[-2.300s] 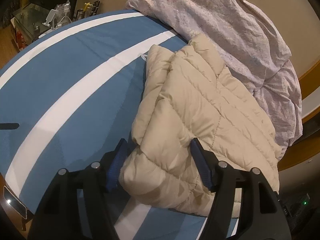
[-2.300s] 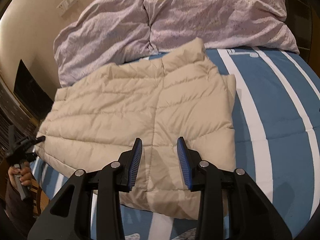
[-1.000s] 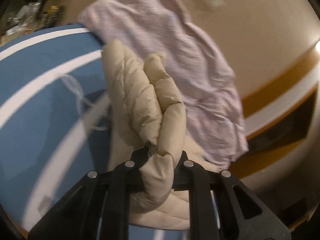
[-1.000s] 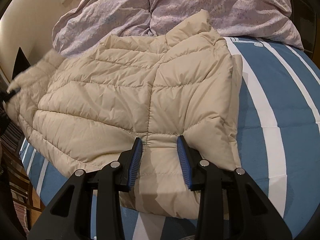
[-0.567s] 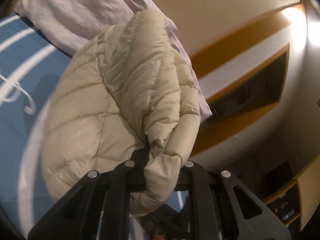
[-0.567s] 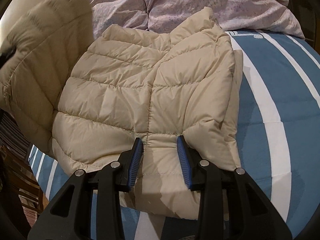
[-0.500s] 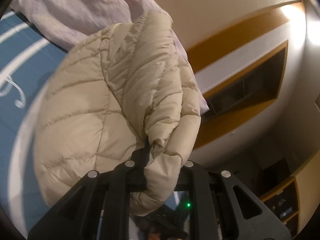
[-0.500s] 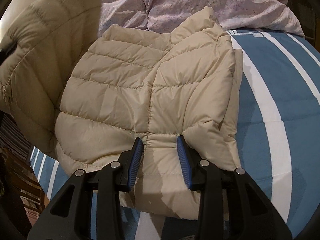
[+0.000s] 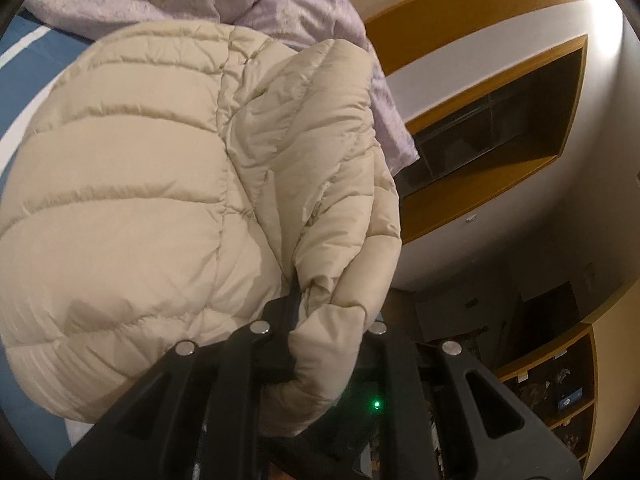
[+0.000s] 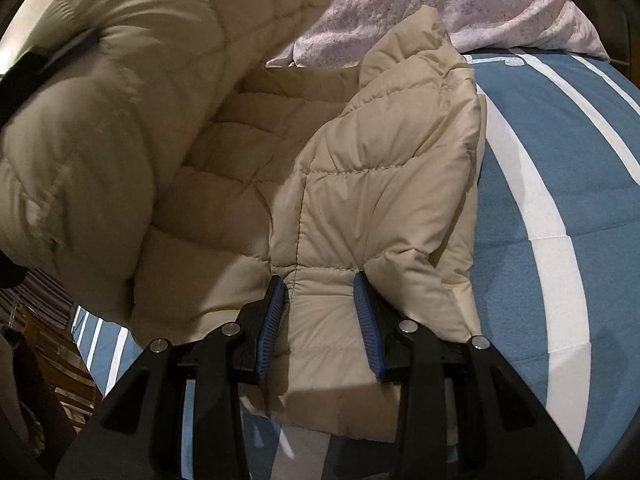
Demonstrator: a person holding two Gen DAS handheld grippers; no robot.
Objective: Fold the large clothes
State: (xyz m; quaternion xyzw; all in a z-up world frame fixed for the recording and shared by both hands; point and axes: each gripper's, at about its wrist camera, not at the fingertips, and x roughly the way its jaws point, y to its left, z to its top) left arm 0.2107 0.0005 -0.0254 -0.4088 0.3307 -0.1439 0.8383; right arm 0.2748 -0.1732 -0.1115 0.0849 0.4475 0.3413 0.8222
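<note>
Beige puffer jacket [image 10: 380,200] lying on striped bed [image 10: 560,160]. Left tongs [image 9: 320,344] pinching lifted side flap, mid fold-over. Right tongs [image 10: 320,312] spread, pressing hem flat. Probably best: carry flap across to far edge, line up seams, lay down gently.

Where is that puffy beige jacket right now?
The jacket lies on the blue striped bed; the left gripper lifts one side, below the lilac duvet.

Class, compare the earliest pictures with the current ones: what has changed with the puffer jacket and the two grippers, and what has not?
The left gripper shut on the beige jacket's left edge and lifted it up and over toward the right. The right gripper stayed open, resting on the jacket's near hem.
</note>
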